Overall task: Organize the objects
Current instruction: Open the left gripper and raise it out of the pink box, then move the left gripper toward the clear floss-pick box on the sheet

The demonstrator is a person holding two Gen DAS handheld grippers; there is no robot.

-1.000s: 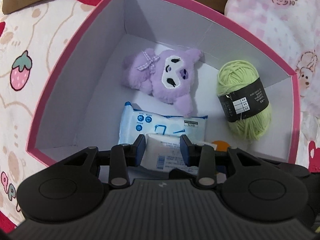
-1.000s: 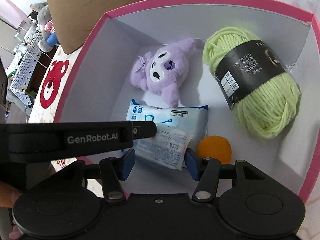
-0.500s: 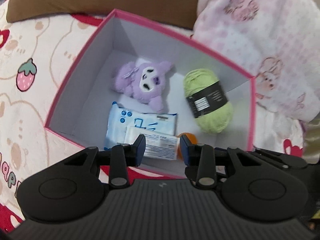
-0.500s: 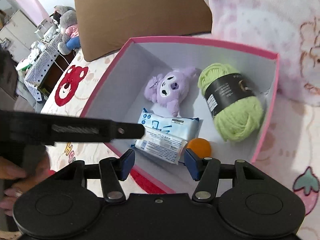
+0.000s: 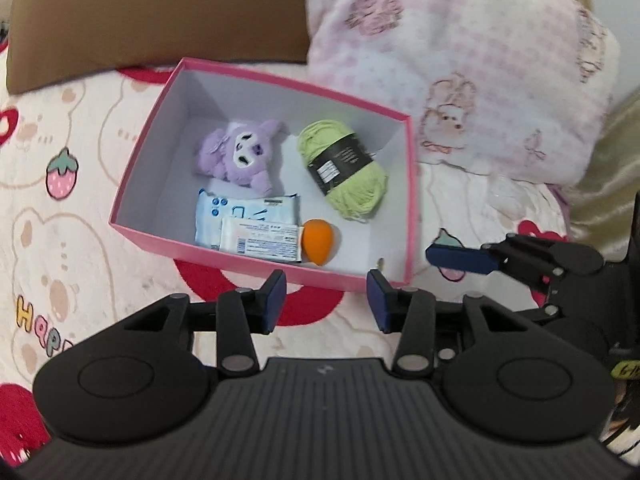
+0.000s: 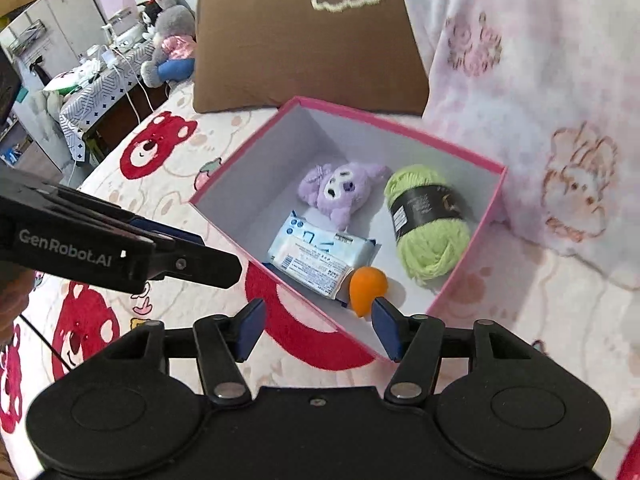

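bed [image 6: 168,184]: bear-and-strawberry cover | brown pillow [image 6: 304,40] at its head | pink blanket [image 6: 540,92] beside pillow | cluttered side table [image 6: 100,92] left of bed

Brown cushion [image 6: 304,36] beside pink blanket [image 6: 532,92]; bear-print bedspread [image 5: 60,208] beneath; plush toys [image 6: 168,36] on far table.

The print on the yarn [image 5: 344,170] band and on the two wipe packs [image 6: 320,254] is too small to read. The upper pack covers part of the lower one. In the right wrist view, the right claw's pad [image 6: 386,330] hides the tip of the orange sponge [image 6: 366,286]. The brown pillow [image 5: 160,20] is cut off by the frame's top edge.
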